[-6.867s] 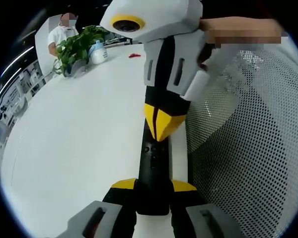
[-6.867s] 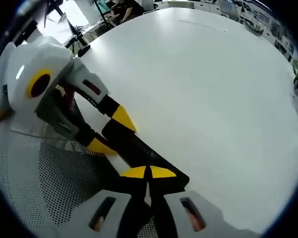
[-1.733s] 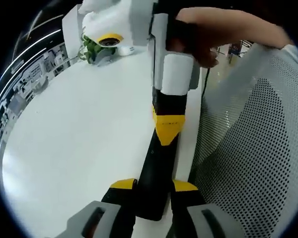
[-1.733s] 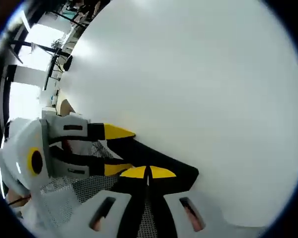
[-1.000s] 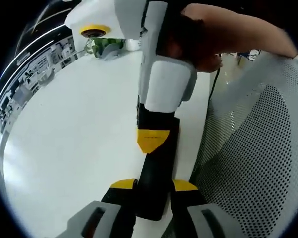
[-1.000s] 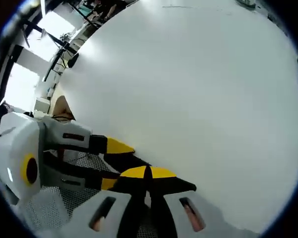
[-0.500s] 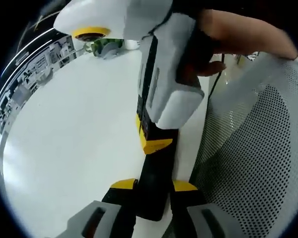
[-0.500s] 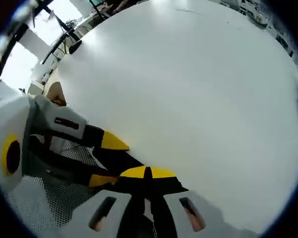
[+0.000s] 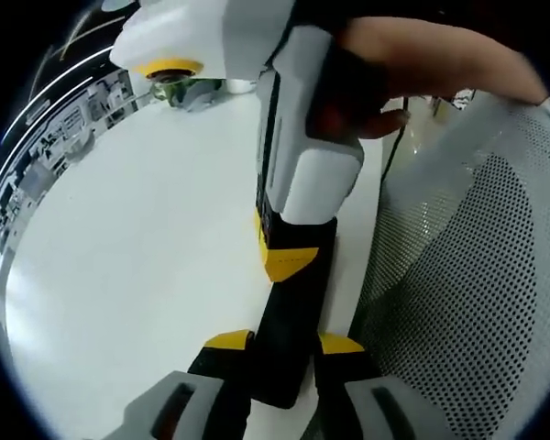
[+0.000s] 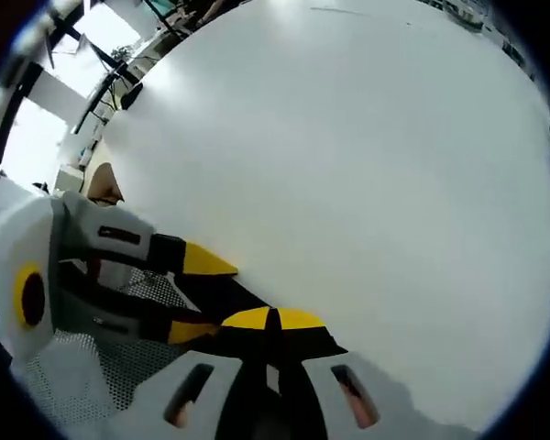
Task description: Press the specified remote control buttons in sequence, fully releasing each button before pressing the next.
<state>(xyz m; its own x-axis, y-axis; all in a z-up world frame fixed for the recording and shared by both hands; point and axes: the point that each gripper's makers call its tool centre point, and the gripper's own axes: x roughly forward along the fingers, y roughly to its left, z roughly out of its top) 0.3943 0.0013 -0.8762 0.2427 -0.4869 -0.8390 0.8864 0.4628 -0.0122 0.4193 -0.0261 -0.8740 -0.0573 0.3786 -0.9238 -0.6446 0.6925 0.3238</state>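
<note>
Two claws work on one black remote at the edge of the white worktop [image 9: 128, 238].
The left claw [image 9: 284, 341] is clamped on the near end of the remote [image 9: 289, 339], which lies on the worktop beside a white mesh chair [image 9: 467, 293]. The right claw [image 10: 273, 318], its yellow tips pressed together, touches the remote's top, held by a hand [image 9: 412, 64].

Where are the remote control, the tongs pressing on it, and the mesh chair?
remote control [image 9: 289, 339]: left gripper view, bare black body.
right tongs [image 9: 289, 261]: left gripper view, yellow tips on the remote.
mesh chair [image 9: 467, 302]: left gripper view, perforated back.
</note>
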